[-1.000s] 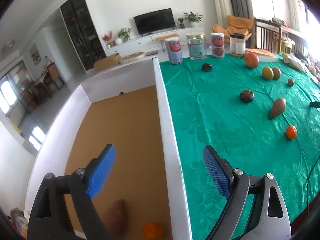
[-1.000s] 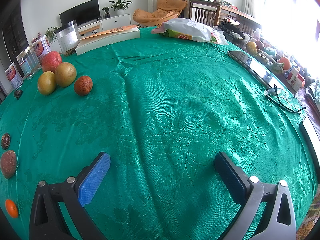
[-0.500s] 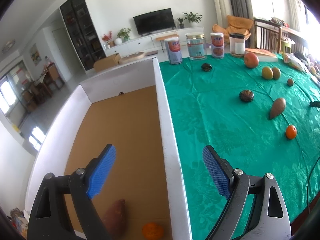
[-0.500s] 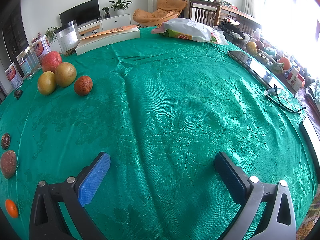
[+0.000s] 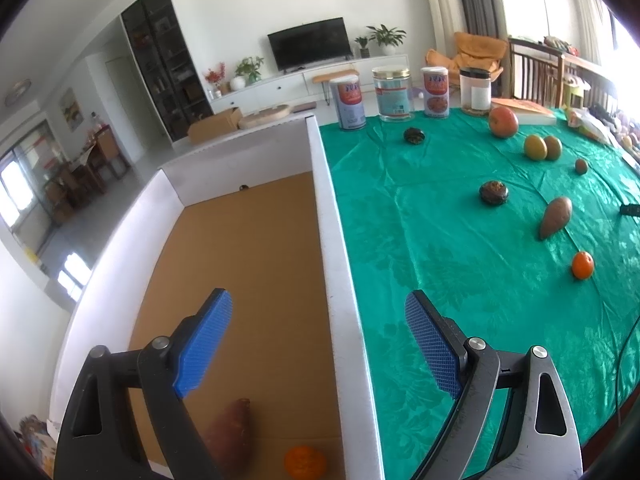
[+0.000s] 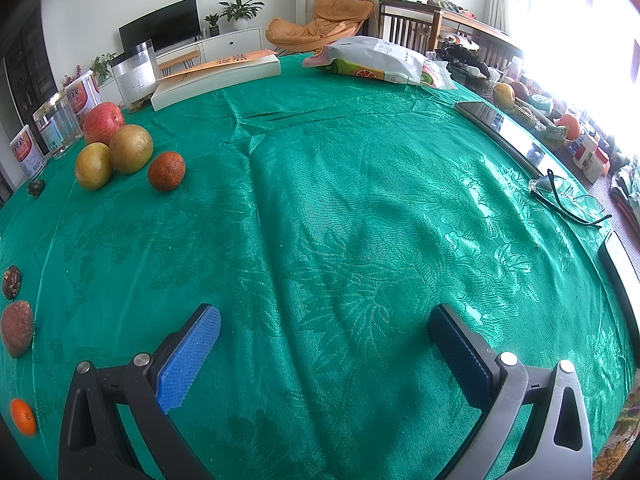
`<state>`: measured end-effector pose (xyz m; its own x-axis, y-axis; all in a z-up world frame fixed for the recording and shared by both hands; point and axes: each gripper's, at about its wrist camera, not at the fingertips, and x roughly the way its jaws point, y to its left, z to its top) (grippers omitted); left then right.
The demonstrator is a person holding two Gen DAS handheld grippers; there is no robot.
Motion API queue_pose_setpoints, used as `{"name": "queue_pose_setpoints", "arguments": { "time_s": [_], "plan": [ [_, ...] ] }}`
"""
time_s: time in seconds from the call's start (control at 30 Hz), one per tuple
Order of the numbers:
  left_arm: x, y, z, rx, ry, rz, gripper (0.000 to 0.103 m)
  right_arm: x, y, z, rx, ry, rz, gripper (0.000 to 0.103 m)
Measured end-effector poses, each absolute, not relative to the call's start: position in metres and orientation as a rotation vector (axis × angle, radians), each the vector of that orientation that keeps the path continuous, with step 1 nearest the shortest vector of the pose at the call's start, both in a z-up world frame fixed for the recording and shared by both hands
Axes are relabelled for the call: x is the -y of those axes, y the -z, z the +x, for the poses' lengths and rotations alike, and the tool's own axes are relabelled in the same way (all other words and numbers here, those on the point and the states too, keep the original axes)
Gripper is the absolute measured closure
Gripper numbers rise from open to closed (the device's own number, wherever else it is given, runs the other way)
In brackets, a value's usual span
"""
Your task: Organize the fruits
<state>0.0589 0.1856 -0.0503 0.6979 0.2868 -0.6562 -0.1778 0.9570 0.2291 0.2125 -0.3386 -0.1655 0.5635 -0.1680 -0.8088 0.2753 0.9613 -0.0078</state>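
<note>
Left claw (image 5: 318, 342) is spread wide and empty, hanging right over the white wall of the cardboard box (image 5: 332, 216). Inside the box near the bottom edge there's a sweet potato (image 5: 230, 432) and a small orange (image 5: 305, 462). Right claw (image 6: 324, 354) is also released, nothing in it, above bare green cloth on the counter (image 6: 360, 200). Off to its left sit a red apple (image 6: 103, 122), 2 yellow-green fruits (image 6: 131, 149) touching, and a reddish orange (image 6: 166, 171) just beside them.
</note>
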Motion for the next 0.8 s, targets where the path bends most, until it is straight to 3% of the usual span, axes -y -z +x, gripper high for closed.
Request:
{"name": "queue_pose_setpoints", "arguments": {
  "time_s": [0.8],
  "plan": [
    [-0.1852,0.0484,0.0548,-0.743,-0.258,0.153,0.013,0.3388,0.1653,0.2129,-0.937,0.261,0.124,0.0]
  ]
}}
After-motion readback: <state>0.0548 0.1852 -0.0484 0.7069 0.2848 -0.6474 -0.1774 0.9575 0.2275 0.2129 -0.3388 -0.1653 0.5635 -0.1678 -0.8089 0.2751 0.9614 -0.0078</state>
